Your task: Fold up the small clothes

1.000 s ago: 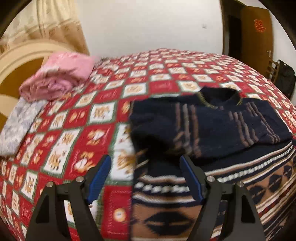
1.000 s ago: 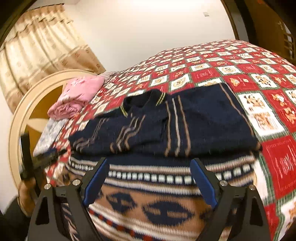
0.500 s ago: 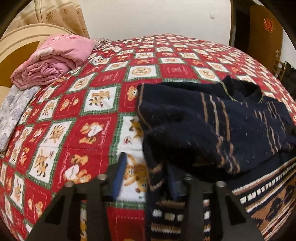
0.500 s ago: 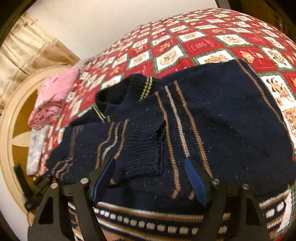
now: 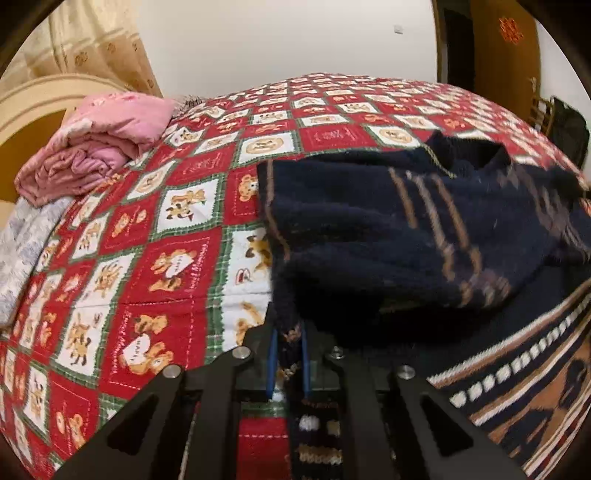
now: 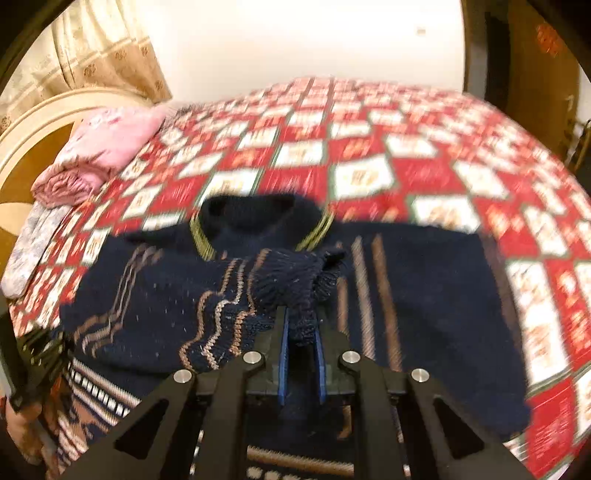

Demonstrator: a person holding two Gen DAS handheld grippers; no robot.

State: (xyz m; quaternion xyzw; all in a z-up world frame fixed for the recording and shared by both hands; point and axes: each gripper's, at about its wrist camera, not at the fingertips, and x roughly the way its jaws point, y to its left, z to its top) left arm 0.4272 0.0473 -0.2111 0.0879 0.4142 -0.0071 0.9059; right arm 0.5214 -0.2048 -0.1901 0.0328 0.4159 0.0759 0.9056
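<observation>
Left wrist view: the left gripper [image 5: 288, 354] is clamped on the near left edge of the navy sweater [image 5: 388, 236], knit bunched between its blue pads.
Right wrist view: the right gripper [image 6: 301, 354] is clamped on a ribbed sleeve cuff [image 6: 295, 284] lifted over the sweater's middle.
Sweater's place: it lies on the red-and-white bedspread [image 5: 177, 229], collar [image 6: 258, 218] away from the cameras, its patterned hem band [image 5: 517, 376] nearest them.
Writing: left of the sweater, a bear square on the bedspread carries a heart reading "HAPPY" [image 5: 138, 345]; stitched lettering runs along the red squares, too small to read. A red emblem on the brown door [image 5: 509, 31], beyond the sweater at the right, is illegible.
Only in the left view: sharp bear prints and the sweater's left edge raised off the bedspread.
Only in the right view: the yellow-striped collar seen whole, the bare bedspread right of the sweater, and the other gripper's black frame [image 6: 29, 365] at the sweater's left edge; this view is motion-blurred.
Both views: folded pink bedding [image 5: 96, 147] far left of the sweater, by the cream headboard [image 5: 33, 99].
Change: both jaws have just been closing on knit; a second ago both stood wide apart above the flat sweater, and the cuff lay on it.
</observation>
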